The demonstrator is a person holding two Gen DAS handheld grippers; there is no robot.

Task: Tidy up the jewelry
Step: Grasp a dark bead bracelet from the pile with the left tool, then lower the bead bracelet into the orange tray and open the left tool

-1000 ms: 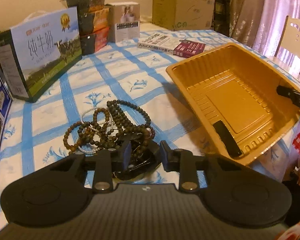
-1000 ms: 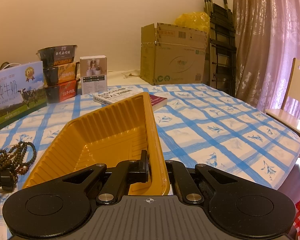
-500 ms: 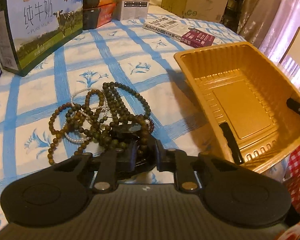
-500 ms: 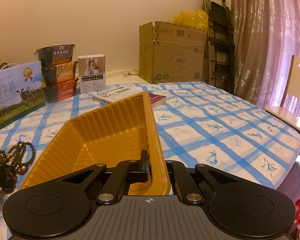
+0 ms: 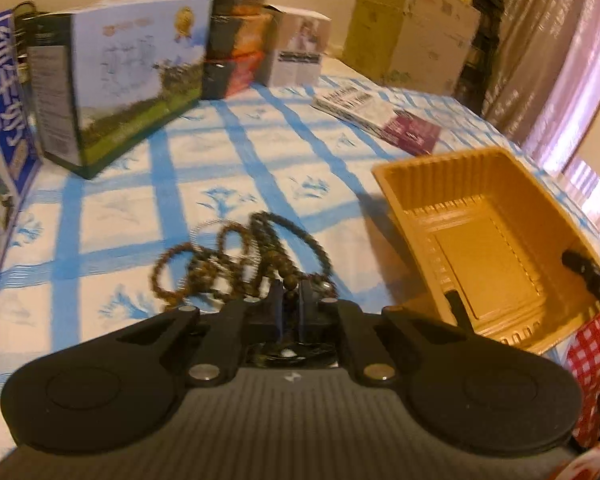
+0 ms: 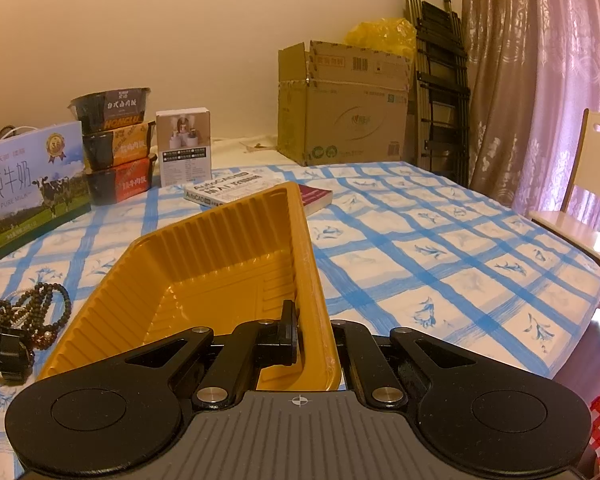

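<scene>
**Q:** Compared with a second earlier, the left gripper (image 5: 290,300) had pinched in on the bead bracelets (image 5: 236,258), and the pile had blurred and shifted on the tablecloth (image 5: 260,152). Was it holding anything?

**A:** Yeah, its jaws were closing, nearly together, with a strand of dark beads caught between them. The rest of the tangle trailed off to the left and far side, partly on the cloth. The right gripper (image 6: 314,338) hadn't budged: fully clamped on the near wall of the orange tray (image 6: 220,248), one finger inside, one outside.

**Q:** Where did that leave the beads relative to the tray?

**A:** Just left of it, none inside yet.

**Q:** How would they handle?

**A:** My guess: light, floppy, loops snagged together, so one pinch might drag the whole clump or let strands slip off. The thin clear-bead loop looked delicate. I'd grab where several strands cross, not one bead.
</scene>
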